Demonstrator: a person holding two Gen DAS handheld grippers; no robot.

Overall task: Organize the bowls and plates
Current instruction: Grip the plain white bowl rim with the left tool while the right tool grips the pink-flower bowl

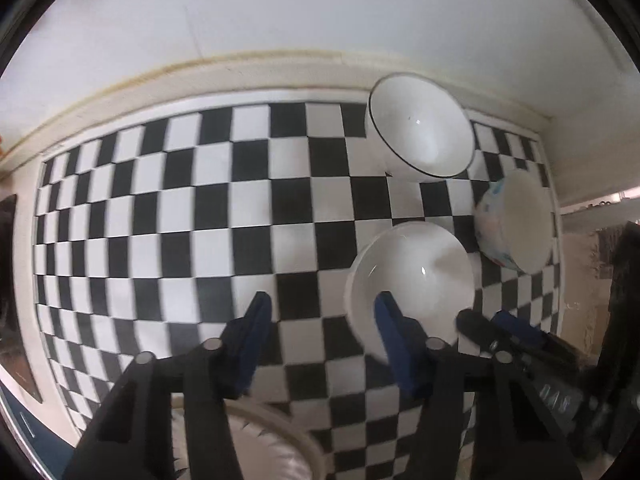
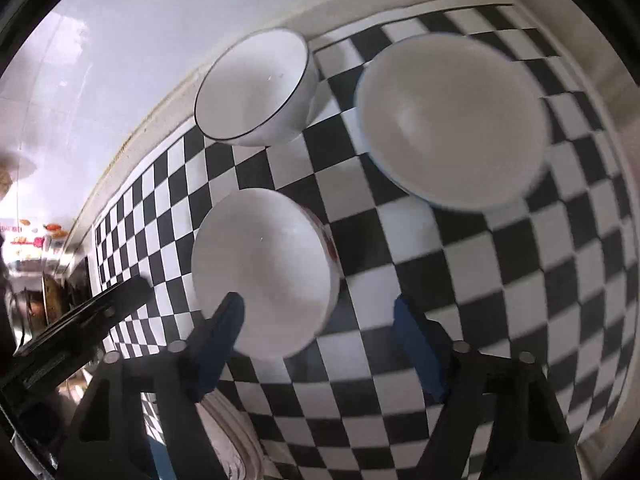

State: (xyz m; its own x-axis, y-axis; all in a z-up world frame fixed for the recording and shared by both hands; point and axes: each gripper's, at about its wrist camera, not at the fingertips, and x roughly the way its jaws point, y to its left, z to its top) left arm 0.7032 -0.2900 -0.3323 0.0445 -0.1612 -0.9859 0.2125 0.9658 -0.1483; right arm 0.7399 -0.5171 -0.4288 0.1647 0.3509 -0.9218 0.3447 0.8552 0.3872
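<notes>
In my left wrist view, my left gripper (image 1: pixel 320 320) gapes wide, empty, its right finger over the plain white bowl (image 1: pixel 412 280) at lower right. The black-rimmed bowl (image 1: pixel 420 140) sits upper right. My right gripper (image 2: pixel 316 316) is equally open and empty; I'd straddle one rim squarely before closing.

A home kitchen: bowls (image 1: pixel 420 140) on a checkered mat (image 1: pixel 200 220) (counter against wall).
</notes>
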